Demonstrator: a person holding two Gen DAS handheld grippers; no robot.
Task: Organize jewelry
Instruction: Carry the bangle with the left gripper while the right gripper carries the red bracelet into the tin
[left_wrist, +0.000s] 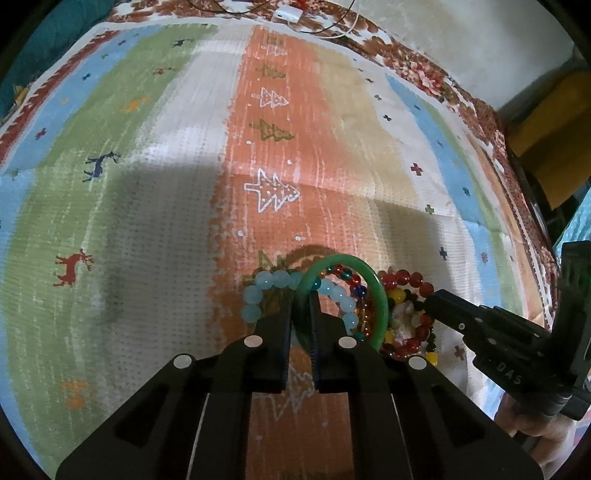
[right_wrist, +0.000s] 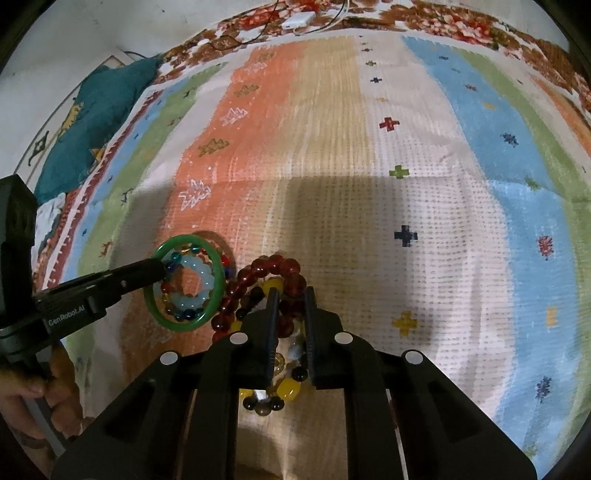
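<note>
- Green bangle (left_wrist: 380, 295): rigid, smooth, likely slippery and brittle; best pinched across its band. Stands on edge amid the rug (left_wrist: 184, 221), over pale blue bead bracelet (left_wrist: 258, 295).
- Left gripper (left_wrist: 302, 295): low, reaching forward, pinching bangle's band.
- Right gripper (right_wrist: 290, 295): narrowly parted over dark red bead bracelet (right_wrist: 280, 264); grip uncertain.

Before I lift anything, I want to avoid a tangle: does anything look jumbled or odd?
Yes. The green bangle is tipped up on edge in the left gripper, over the pale blue bead bracelet. The red bead bracelet lies heaped on others.
</note>
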